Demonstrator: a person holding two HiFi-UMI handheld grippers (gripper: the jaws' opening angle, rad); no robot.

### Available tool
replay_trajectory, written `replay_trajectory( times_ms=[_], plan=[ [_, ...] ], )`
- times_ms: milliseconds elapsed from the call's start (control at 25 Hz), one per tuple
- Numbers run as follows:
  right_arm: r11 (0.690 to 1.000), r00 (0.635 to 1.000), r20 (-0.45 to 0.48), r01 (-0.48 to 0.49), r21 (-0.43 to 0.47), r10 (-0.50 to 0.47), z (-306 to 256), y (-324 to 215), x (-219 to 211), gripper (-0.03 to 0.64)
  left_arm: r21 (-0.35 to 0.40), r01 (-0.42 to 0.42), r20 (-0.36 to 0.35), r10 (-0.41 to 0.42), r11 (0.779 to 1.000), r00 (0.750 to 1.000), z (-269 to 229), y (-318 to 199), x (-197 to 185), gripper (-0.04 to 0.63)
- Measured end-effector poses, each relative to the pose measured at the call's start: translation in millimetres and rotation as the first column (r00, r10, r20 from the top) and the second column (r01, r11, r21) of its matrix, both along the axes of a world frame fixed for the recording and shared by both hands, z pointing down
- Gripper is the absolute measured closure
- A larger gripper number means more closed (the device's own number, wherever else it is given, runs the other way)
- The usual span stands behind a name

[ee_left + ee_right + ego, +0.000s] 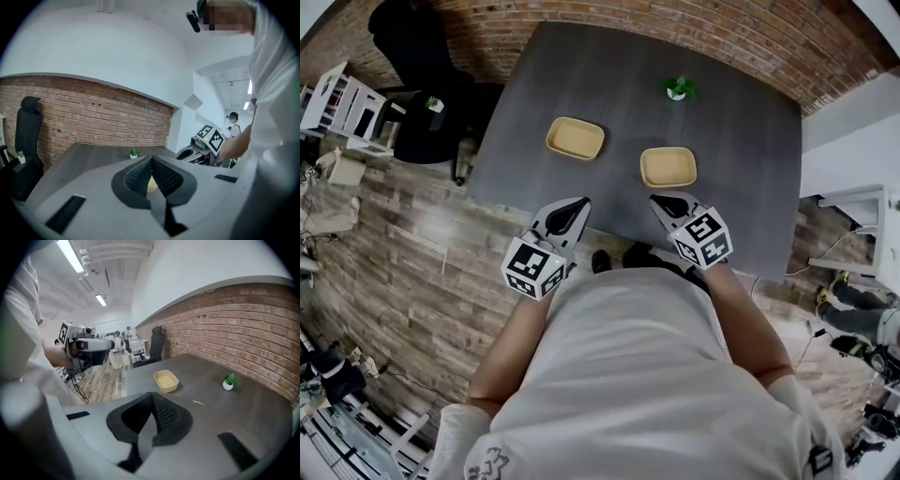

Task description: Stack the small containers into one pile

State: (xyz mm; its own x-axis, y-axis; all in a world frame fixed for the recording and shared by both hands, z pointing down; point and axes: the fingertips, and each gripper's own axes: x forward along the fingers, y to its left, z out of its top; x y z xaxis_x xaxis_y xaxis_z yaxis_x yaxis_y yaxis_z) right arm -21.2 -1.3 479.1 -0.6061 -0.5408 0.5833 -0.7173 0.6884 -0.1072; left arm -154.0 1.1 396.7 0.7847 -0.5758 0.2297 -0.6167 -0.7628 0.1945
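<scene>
the left tongs [578, 202] and right tongs [659, 199] hover at the near edge of the dark table [741, 122], each with jaws pressed together on nothing. one yellow container [576, 139] lies just beyond the left tongs. the other container [667, 167] lies just beyond the right tongs, apart from the first. a small plant [678, 89] stands farther off.

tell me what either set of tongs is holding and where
Nothing is held: the left tongs and the right tongs are both shut and empty.

No legible writing or numbers anywhere; only wordless square markers on the left cube [532, 268] and right cube [703, 237]
</scene>
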Motion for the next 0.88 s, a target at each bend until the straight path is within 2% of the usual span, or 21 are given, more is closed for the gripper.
replay_trajectory(
  times_ms=[440,880],
  plan=[
    [0.992,0.997,0.072,-0.024,0.126,0.015,-34.4,1.4,-34.0,0.611,0.004,0.040,0.003,-0.040,0.999,0.999,-3.7,5.4,-24.9,0.584],
    [0.994,0.996,0.084,0.015,0.111,-0.024,-32.5,-27.3,-22.4,0.611,-0.013,0.080,0.033,-0.079,0.997,0.996,0.8,-19.5,-18.3,0.584]
  ],
)
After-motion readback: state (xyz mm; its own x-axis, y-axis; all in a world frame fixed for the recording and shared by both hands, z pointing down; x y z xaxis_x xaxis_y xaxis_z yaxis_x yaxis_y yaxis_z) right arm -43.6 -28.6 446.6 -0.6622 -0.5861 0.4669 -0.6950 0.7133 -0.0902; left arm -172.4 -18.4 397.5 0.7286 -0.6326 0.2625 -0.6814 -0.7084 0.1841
